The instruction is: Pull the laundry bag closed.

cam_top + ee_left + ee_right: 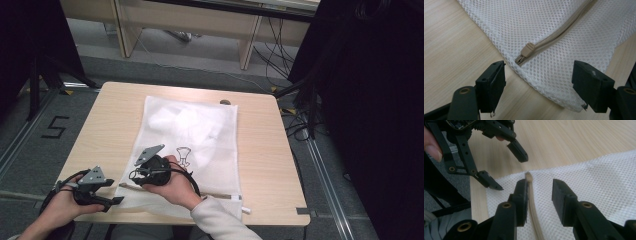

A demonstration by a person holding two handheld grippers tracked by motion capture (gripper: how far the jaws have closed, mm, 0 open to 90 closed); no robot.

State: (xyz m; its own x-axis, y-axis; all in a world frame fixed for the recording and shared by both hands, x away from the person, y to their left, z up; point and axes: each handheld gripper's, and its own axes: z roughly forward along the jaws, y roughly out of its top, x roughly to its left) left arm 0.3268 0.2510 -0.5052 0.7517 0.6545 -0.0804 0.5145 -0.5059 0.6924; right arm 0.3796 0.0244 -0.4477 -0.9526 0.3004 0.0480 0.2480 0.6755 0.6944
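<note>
A white mesh laundry bag [200,135] lies flat on the wooden table [270,165], with something white folded inside it. A beige zipper [532,200] runs along the bag's near edge. Its pull [527,48] sits at the left end, by the corner. My left gripper [115,191] stands open at that corner, and in its own view the jaws [539,72] stand wide on either side of the pull without touching it. My right gripper [136,179] hovers over the zipper just right of the pull. Its jaws [540,185] are open, with the zipper tape running close along the left jaw. The left gripper [507,171] faces it a short way off.
A dark outline print [184,155] shows through the mesh mid-bag. The table's near edge runs just under both hands. Black curtains [370,100] stand at the right and far left, cables [280,50] lie on the floor, and wooden furniture [200,20] stands behind the table.
</note>
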